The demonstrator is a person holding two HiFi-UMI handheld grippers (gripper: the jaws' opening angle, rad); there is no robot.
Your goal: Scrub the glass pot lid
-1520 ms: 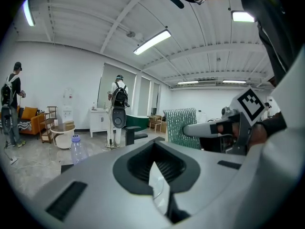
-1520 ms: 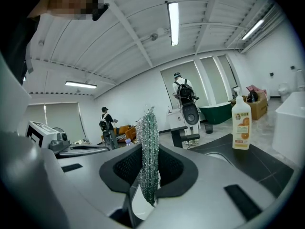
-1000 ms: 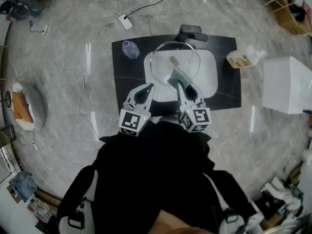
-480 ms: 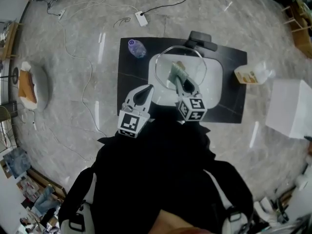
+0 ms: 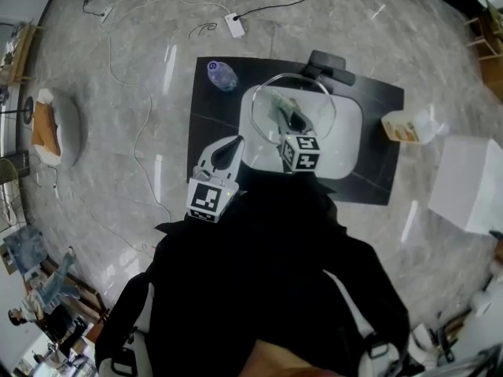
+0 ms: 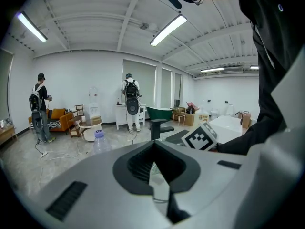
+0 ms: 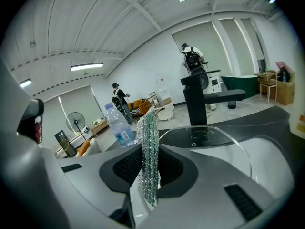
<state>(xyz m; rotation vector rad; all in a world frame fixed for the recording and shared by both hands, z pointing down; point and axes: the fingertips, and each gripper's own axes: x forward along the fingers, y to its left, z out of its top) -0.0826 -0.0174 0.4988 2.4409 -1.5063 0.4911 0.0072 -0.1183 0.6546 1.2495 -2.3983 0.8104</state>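
The glass pot lid (image 5: 316,87) lies in a white basin (image 5: 346,144) on a black mat (image 5: 212,116); in the right gripper view its clear dome (image 7: 214,140) stretches out just beyond the jaws. My right gripper (image 5: 284,121) hangs over the lid's near half, shut on a green and silver scrub pad (image 7: 148,147) that stands up between its jaws. The pad (image 5: 281,103) points toward the lid's middle. My left gripper (image 5: 233,144) stays at the basin's near left corner, over the mat, shut with nothing in it (image 6: 155,168).
A black faucet (image 5: 328,65) rises behind the basin. A plastic water bottle (image 5: 222,75) stands on the mat's far left corner. A soap bottle (image 5: 409,126) and a white box (image 5: 471,183) sit to the right. Cables and a power strip (image 5: 234,26) lie on the floor.
My right gripper has moved forward with the scrub pad, from the lid's near edge to over its near half. The left gripper has barely moved.
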